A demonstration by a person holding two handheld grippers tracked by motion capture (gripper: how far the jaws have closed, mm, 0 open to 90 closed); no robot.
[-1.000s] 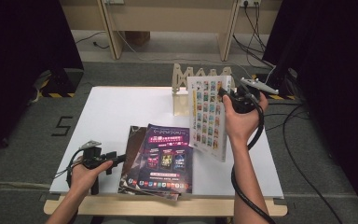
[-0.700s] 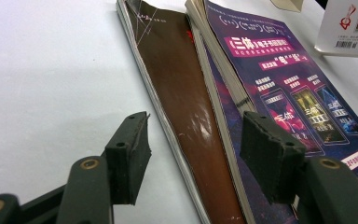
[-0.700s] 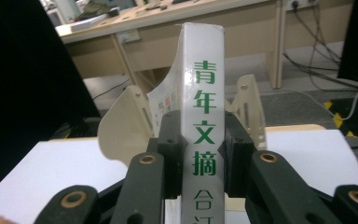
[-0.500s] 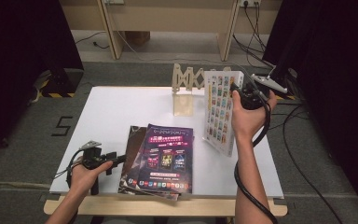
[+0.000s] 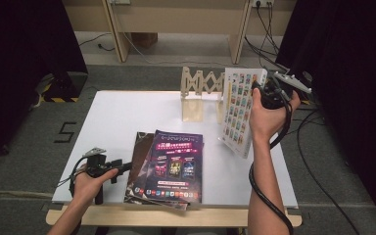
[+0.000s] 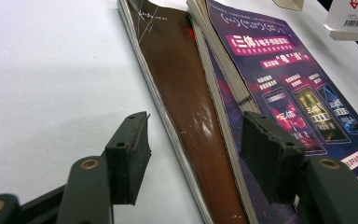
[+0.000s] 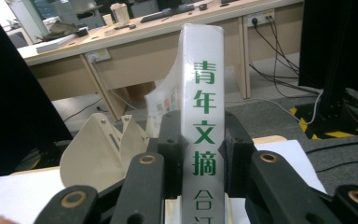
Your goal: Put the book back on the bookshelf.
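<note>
The white book (image 5: 239,110) hangs in the air over the right part of the table (image 5: 127,117), tilted, its picture-grid cover facing left and its lower corner just above the tabletop. The right gripper (image 5: 270,93) clamps it by the spine: in the right gripper view the jaws press both sides of the white spine (image 7: 203,130) with green characters, closed tight on it with no slack. Just left of the book stands the wooden rack (image 5: 200,93), its zigzag top near the book's upper edge; whether they touch cannot be told. Right of the book the table's edge is close, with grey floor beyond.

Near the front edge lies a stack of magazines (image 5: 169,164), the purple one (image 6: 289,88) on top, a brown one (image 6: 186,93) jutting out beneath at the left. The left gripper (image 5: 105,166) rests low just beside the stack; its jaws stand wide apart, holding nothing, the brown cover's edge running between them. Bare white tabletop spreads wide to the left and behind the stack.
</note>
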